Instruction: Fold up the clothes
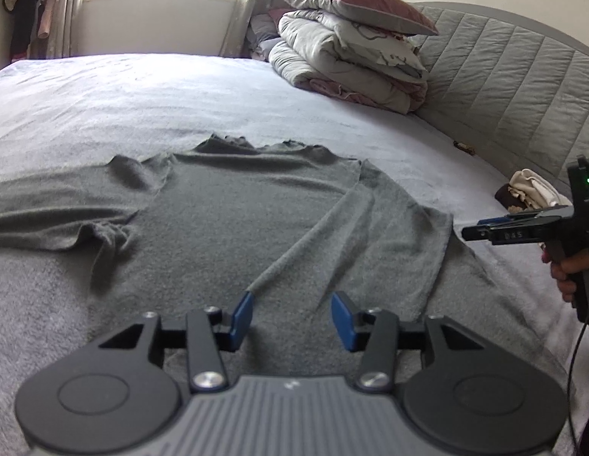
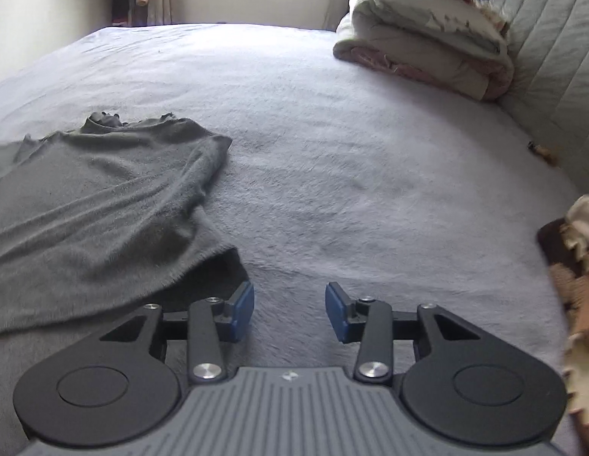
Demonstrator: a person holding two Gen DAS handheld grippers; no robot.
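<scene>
sweater [image 1: 233, 209]: grey, flat on bed [image 1: 104, 95], right sleeve folded in
left gripper [image 1: 292, 315]: wide, holding nothing
right gripper [image 2: 289, 309]: wide, holding nothing

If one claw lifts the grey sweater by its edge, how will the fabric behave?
The grey sweater will probably droop and drag: it lies limp, with soft wrinkles and one sleeve folded across its body. Its fuzzy knit looks easy to grip, not slippery. It may cling slightly to the fleecy bed cover, so pushing would likely bunch it rather than slide it.
</scene>
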